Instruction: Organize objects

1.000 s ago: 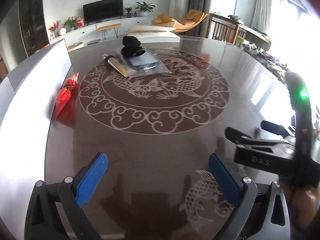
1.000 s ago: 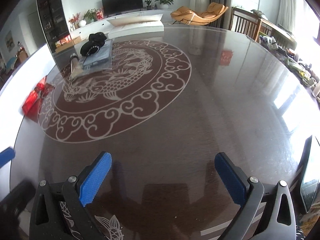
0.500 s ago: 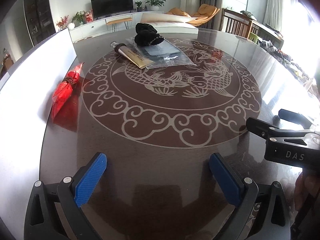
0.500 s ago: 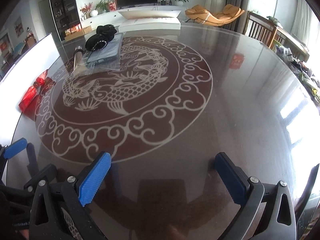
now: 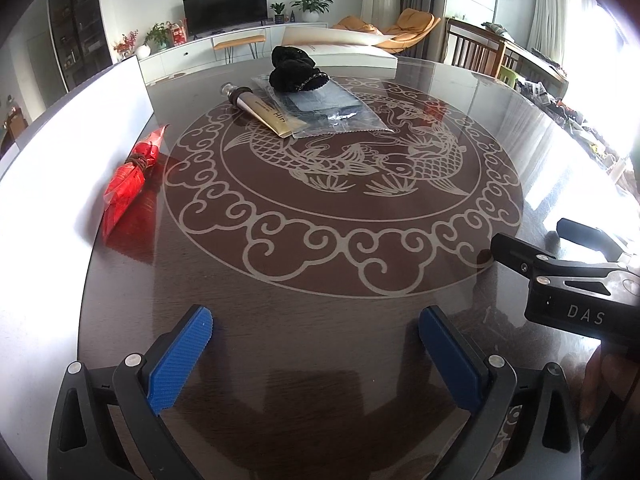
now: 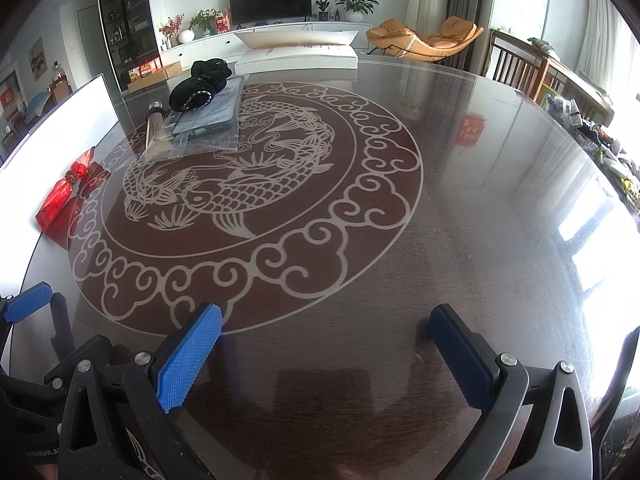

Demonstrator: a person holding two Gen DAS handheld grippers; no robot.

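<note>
At the far side of the round glass-topped table (image 5: 320, 280) lies a pile: a black scrunchie (image 5: 295, 70) on a clear plastic pouch (image 5: 332, 110), with a gold tube (image 5: 262, 110) beside it. The right wrist view shows the same scrunchie (image 6: 202, 86), pouch (image 6: 212, 118) and tube (image 6: 156, 132). A red packet (image 5: 130, 178) lies at the table's left edge, red packet (image 6: 64, 192). My left gripper (image 5: 316, 338) is open and empty over the near edge. My right gripper (image 6: 326, 334) is open and empty too, to the left one's right (image 5: 560, 256).
A white board (image 5: 72, 152) stands along the table's left rim. A white box (image 6: 296, 58) lies at the far edge. Wooden chairs (image 6: 516, 66) and a cluttered sideboard (image 6: 592, 120) stand to the right. A person's hand (image 5: 608, 364) holds the right gripper.
Both grippers have moved forward and risen over the table; the pile and red packet appear closer. Both stay open.
</note>
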